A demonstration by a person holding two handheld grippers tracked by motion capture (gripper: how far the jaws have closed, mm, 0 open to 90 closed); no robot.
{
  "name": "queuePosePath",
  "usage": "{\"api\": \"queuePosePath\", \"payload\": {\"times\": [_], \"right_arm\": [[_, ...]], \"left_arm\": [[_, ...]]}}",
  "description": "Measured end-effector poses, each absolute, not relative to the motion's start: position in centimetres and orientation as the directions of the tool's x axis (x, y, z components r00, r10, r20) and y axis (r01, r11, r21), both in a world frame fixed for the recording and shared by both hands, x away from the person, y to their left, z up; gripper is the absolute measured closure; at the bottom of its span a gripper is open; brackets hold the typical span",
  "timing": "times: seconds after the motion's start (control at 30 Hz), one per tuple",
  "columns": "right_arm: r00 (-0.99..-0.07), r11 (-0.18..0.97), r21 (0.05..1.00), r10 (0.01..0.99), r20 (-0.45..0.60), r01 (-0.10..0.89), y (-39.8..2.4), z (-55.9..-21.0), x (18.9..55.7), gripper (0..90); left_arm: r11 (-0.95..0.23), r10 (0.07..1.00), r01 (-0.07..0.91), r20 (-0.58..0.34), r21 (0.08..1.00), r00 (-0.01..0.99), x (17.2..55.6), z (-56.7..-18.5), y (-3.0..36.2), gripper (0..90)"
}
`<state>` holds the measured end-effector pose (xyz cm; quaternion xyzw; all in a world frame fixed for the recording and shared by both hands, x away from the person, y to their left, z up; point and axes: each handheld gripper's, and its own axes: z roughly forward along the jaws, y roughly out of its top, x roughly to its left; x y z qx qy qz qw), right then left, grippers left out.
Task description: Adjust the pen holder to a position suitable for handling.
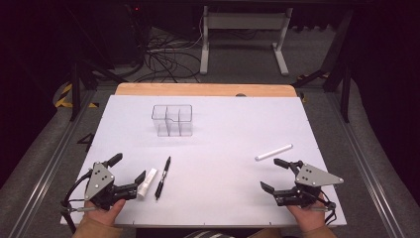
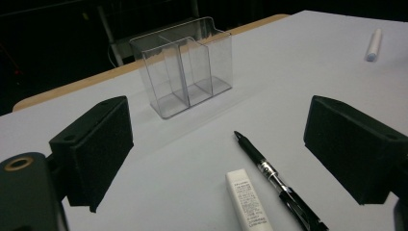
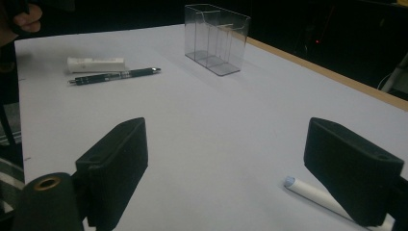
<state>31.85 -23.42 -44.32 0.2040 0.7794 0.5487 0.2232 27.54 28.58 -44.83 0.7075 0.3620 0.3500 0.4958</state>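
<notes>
Eraser (image 1: 147,183) and pen (image 1: 162,178) lie side by side on the white table (image 1: 223,188), near the person's left side. Seen from above, the eraser is a small white block, and the black pen lies just to its right. They are close together (I cannot tell if they touch). The left gripper (image 1: 130,173) sits right by them, low over the table. Its two black jaws are spread wide apart, and nothing is pinched between them. One jaw tip is right at the eraser's near end. In the left gripper view, the eraser (image 2: 246,198) and the pen (image 2: 279,181) lie on the table between the two jaws, closer to the right-hand one.

On the other side, the right gripper (image 1: 273,174) is held low too. Its jaws are also spread wide and hold nothing. A white stick that looks like chalk (image 1: 273,152) lies just past it, a bit tilted. In the right gripper view, the chalk (image 3: 308,191) pokes out beside the right-hand jaw.

Farther back, near the middle of the table, stands a clear plastic holder (image 1: 172,120). It is upright and has walls inside that split it into parts. It is well apart from both grippers.
</notes>
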Motion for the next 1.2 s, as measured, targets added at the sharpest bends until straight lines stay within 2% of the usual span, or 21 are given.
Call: {"api": "queuePosePath", "payload": {"times": [0.6,1.2], "right_arm": [[-0.844,0.320,0.944,0.524,-0.110,0.076,-22.0,-42.8,33.3,16.4],[-0.868,0.356,0.933,0.476,-0.138,0.046,-19.4,-41.1,34.7,18.7]], "left_arm": [[-0.239,0.859,0.167,0.128,0.957,0.497,27.5,-44.8,28.8,11.4],[-0.246,0.855,0.171,0.130,0.954,0.503,27.5,-44.9,28.7,12.6]]}}
